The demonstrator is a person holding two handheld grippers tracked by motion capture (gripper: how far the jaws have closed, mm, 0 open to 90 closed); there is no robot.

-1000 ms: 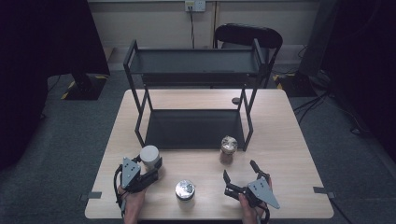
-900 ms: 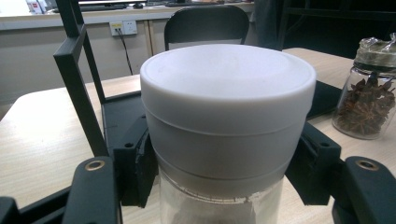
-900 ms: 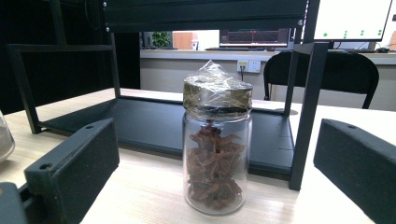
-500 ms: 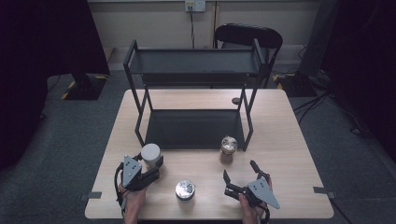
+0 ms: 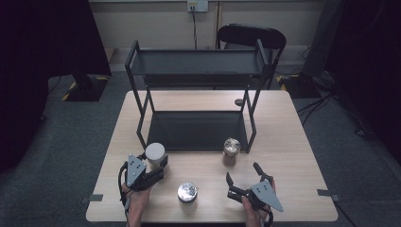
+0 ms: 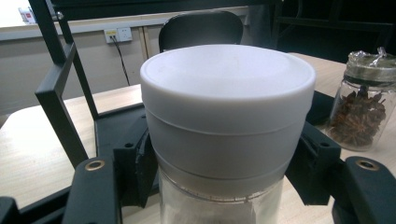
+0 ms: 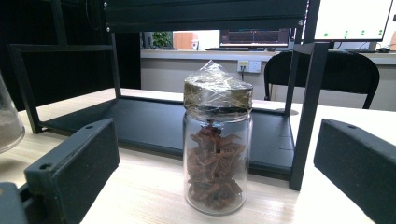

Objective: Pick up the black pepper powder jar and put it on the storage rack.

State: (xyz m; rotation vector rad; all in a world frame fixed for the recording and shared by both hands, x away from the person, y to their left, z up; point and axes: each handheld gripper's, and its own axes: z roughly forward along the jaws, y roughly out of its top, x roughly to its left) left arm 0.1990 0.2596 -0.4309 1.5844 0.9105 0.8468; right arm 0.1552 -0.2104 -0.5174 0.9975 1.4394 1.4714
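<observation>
A glass jar with a white lid (image 5: 155,153) stands upright between the jaws of my left gripper (image 5: 152,166), near the table's front left. In the left gripper view both black pads (image 6: 140,170) press on the jar (image 6: 227,112) just under its lid. A jar of star anise (image 5: 231,151), its top wrapped in film, stands in front of the rack's right leg. My right gripper (image 5: 243,173) rests open a little in front of it. In the right gripper view the star anise jar (image 7: 216,154) stands ahead of the wide-spread jaws, untouched.
A black two-tier rack (image 5: 198,71) takes up the table's (image 5: 293,156) middle and back. A silver-lidded jar (image 5: 187,192) stands between the two grippers at the front edge. A small dark disc (image 5: 239,101) lies by the rack's far right leg. A chair (image 5: 250,35) stands behind.
</observation>
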